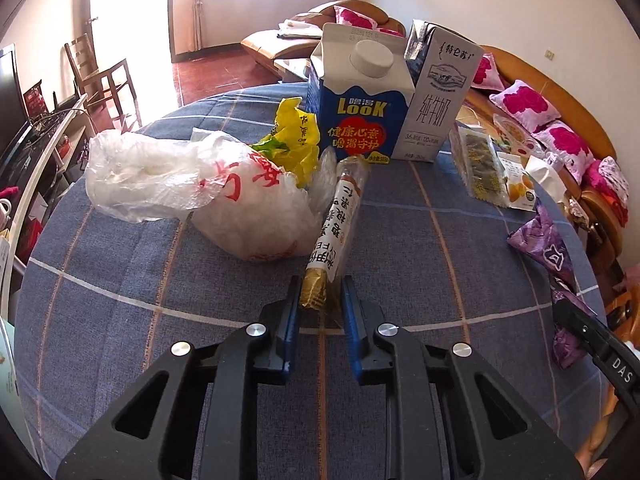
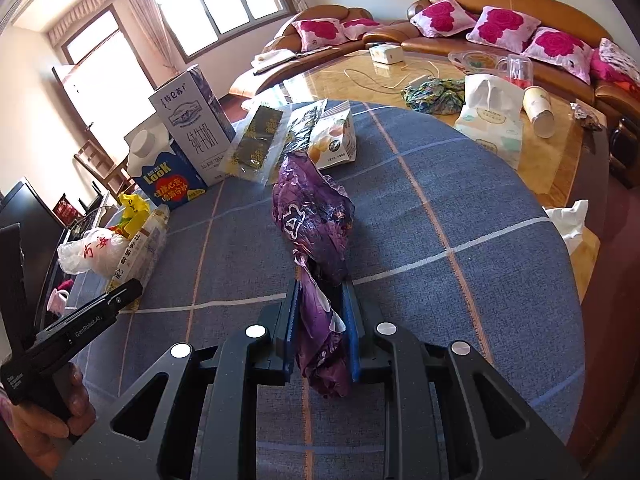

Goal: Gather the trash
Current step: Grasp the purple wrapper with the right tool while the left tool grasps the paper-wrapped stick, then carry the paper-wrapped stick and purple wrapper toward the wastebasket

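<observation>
The long tan snack wrapper (image 1: 334,236) runs straight ahead — its near end pinched by the left gripper (image 1: 321,300) (the right gripper (image 2: 320,304) grips crumpled purple foil (image 2: 316,220)).

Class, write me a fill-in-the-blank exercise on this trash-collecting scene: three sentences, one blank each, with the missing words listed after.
1. The right gripper has its jaws closed on a crumpled ____ wrapper.
2. The long biscuit tube has its near end between the jaws of the ____ gripper.
3. The cap on the blue carton is ____.

Missing words: purple; left; white
</observation>
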